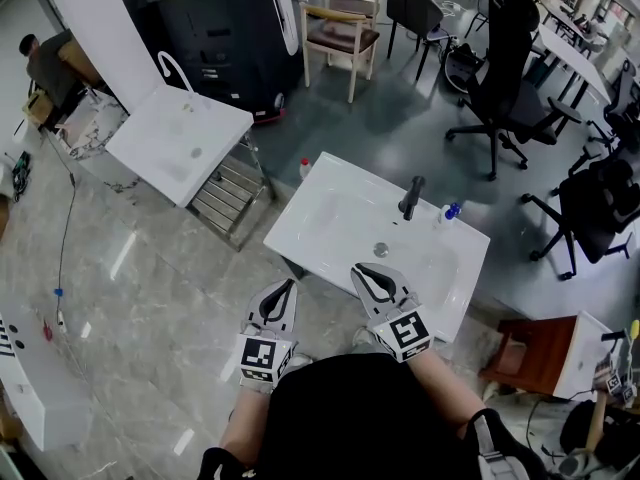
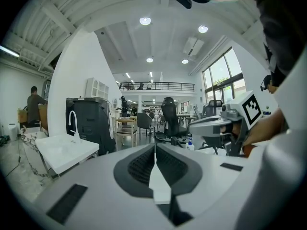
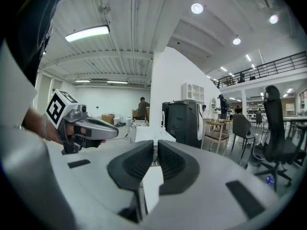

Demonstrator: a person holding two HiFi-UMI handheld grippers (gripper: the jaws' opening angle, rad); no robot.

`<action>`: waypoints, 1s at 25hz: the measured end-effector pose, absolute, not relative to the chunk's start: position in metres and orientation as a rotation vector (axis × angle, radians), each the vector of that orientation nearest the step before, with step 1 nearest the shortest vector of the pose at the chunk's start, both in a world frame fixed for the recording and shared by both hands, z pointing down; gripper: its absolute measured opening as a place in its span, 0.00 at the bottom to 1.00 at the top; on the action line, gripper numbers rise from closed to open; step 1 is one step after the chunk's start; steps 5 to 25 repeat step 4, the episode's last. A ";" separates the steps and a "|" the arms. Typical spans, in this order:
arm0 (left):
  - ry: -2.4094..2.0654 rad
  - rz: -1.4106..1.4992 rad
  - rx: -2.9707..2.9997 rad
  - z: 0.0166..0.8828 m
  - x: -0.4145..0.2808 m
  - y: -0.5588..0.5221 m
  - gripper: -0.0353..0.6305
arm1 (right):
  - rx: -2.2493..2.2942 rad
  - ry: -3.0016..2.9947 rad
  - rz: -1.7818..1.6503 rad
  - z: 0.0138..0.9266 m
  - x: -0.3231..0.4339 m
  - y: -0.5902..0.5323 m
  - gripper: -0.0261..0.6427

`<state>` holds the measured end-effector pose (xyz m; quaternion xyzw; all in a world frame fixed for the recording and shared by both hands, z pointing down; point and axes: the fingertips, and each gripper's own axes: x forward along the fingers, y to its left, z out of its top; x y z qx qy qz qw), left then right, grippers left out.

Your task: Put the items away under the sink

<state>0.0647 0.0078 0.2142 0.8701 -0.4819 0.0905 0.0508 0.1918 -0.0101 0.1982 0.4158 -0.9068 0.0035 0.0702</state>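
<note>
Holding both grippers low in front of us, side by side, right at the near edge of the sink [image 1: 335,218]. Our left gripper [image 1: 290,284] sits just off the sink's near-left side, over the floor [image 1: 150,268], with its jaws pressed together and nothing between them. Our right gripper [image 1: 361,268] has its tips over the sink's near rim, and its jaws are together and empty too; we can see that looking straight along them in its own view. Each gripper's view also catches the other gripper off to one side.

The sink is a white basin with a drain [image 1: 380,250] in the middle and a black faucet [image 1: 411,196] on its far side. Just right of the faucet, on the sink's far rim, stands a small blue-capped bottle [image 1: 449,211], so that one is still up top. A red-capped bottle [image 1: 304,167] stands on the floor just beyond the sink's far-left corner. We can't see under the sink from any view.

Further out, past the sink's left side, there's a second sink [image 1: 180,138] on a metal frame with a curved white tap. Beyond that is a black unit [image 1: 215,28]. Out past the sink's far side we've got a wooden chair [image 1: 340,33], and off to the far right an office chair [image 1: 505,78]. Way off to the far left of the sink is a person [image 1: 50,63] in a dark top.
</note>
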 end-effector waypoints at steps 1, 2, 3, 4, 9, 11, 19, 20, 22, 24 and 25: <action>-1.466 0.277 2.646 0.215 0.065 0.008 0.09 | 1.247 -2.727 0.012 0.199 0.192 -0.010 0.11; -1.465 0.279 2.643 0.217 0.065 0.008 0.09 | 1.246 -2.725 0.015 0.200 0.193 -0.011 0.11; -1.464 0.280 2.641 0.218 0.066 0.008 0.09 | 1.245 -2.723 0.020 0.201 0.193 -0.011 0.11; -1.463 0.282 2.639 0.219 0.066 0.008 0.09 | 1.245 -2.721 0.026 0.202 0.194 -0.011 0.11; -1.463 0.282 2.639 0.219 0.066 0.008 0.09 | 1.245 -2.721 0.026 0.202 0.194 -0.011 0.11; -1.463 0.282 2.639 0.219 0.066 0.008 0.09 | 1.245 -2.721 0.026 0.202 0.194 -0.011 0.11; -1.463 0.282 2.639 0.219 0.066 0.008 0.09 | 1.245 -2.721 0.026 0.202 0.194 -0.011 0.11; -1.463 0.282 2.639 0.219 0.066 0.008 0.09 | 1.245 -2.721 0.026 0.202 0.194 -0.011 0.11; -1.463 0.282 2.639 0.219 0.066 0.008 0.09 | 1.245 -2.721 0.026 0.202 0.194 -0.011 0.11; -1.463 0.282 2.639 0.219 0.066 0.008 0.09 | 1.245 -2.721 0.026 0.202 0.194 -0.011 0.11; -1.463 0.282 2.639 0.219 0.066 0.008 0.09 | 1.245 -2.721 0.026 0.202 0.194 -0.011 0.11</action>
